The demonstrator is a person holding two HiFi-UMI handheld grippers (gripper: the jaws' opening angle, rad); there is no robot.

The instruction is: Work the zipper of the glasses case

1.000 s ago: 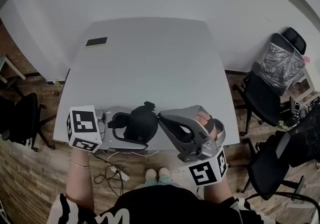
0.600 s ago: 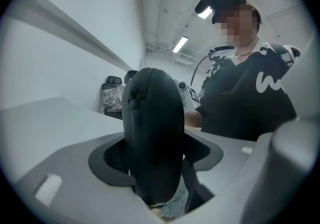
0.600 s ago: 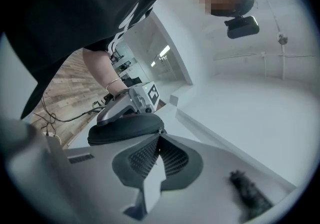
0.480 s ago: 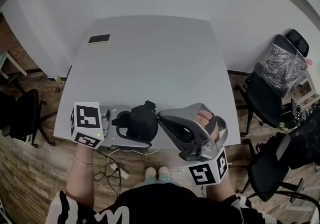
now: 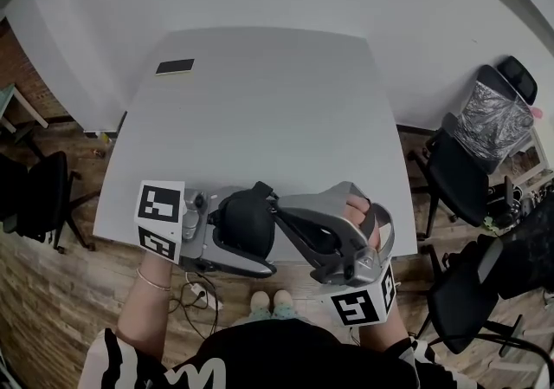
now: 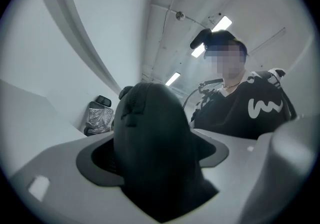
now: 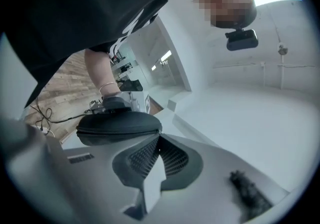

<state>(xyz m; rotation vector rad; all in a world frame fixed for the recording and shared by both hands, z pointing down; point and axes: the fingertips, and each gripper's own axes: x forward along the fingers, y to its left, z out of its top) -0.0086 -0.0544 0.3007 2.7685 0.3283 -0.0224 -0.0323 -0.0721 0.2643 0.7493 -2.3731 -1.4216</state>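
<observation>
The black glasses case (image 5: 247, 221) is over the front edge of the grey table (image 5: 260, 101). My left gripper (image 5: 251, 233) comes from the left with a jaw on each side of the case (image 6: 150, 153). Its jaws are opening: the case lies against one dark pad, with a gap to the other jaw. From the right, my right gripper (image 5: 276, 201) meets the case's near end. Its jaws are shut at the zip line (image 7: 159, 140) of the case (image 7: 117, 125), on the zipper pull, which the jaws hide.
A dark phone-like slab (image 5: 176, 67) lies at the table's far left corner. Black office chairs (image 5: 459, 171) stand to the right, one with a silvery cover (image 5: 489, 110). Another chair (image 5: 35, 197) is on the left. Cables (image 5: 195, 292) lie on the wooden floor.
My left gripper has slid to the right, so the case sits deeper between its jaws. The case has shifted slightly right with it. The right gripper has barely moved.
</observation>
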